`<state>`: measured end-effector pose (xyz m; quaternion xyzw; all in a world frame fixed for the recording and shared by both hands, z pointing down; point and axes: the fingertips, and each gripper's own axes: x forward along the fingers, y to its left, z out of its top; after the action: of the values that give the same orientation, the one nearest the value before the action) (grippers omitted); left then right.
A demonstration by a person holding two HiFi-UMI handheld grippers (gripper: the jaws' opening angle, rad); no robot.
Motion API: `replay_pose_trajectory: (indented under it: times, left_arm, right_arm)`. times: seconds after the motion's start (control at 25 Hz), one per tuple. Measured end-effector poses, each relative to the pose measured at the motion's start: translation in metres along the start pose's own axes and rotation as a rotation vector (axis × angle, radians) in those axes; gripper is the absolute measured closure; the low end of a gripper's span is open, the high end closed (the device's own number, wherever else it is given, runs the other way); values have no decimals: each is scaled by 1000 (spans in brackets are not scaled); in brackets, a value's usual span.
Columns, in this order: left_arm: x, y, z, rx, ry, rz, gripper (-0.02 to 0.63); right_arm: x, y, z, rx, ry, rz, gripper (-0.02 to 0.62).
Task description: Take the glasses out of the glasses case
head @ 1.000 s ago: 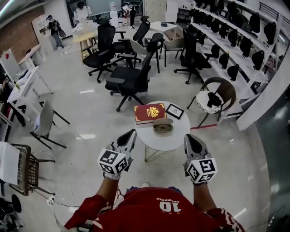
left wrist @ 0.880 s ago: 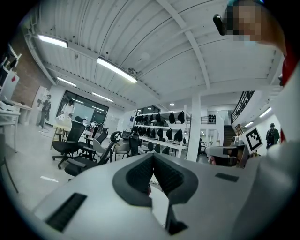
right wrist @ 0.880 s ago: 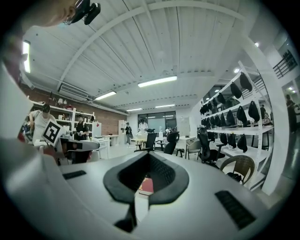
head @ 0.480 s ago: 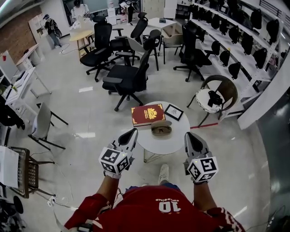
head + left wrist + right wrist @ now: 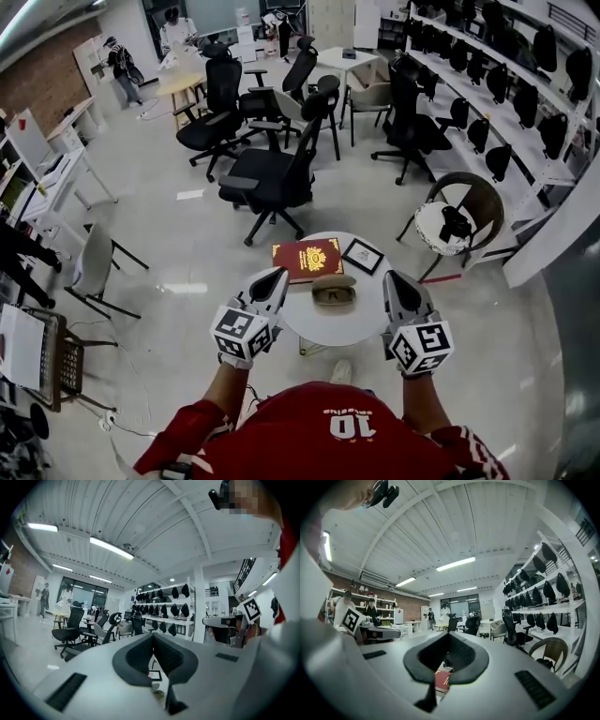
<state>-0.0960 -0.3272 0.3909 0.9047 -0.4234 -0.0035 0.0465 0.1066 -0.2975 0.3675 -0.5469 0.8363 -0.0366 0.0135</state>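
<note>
left gripper (image 5: 276,275) and right gripper (image 5: 393,279) both have the jaws closed together, empty. on the round table (image 5: 323,325) the glasses case (image 5: 334,290) lies just beside a red book (image 5: 307,258) and a small frame (image 5: 362,255).

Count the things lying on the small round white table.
3: a red hardcover book at the far left, a black-framed picture at the far right, and a tan glasses case in the middle, on the near side. None looks hidden.
</note>
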Motion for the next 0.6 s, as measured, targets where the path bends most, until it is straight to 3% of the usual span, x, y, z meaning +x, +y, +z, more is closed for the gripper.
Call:
replay_pose_trajectory:
  times: [0.24,0.36,0.6]
  left_arm:
    - [24,-5,-4,53,25,-32,595]
    - [32,-7,-9,68,44,-54,512]
    - [40,-7,-21,86,81,-75,499]
  right_arm:
    - [11,-13,-4,7,16,8,580]
    - [14,-16,-7,10,27,10,580]
    - [15,-16,-17,15,47,8,580]
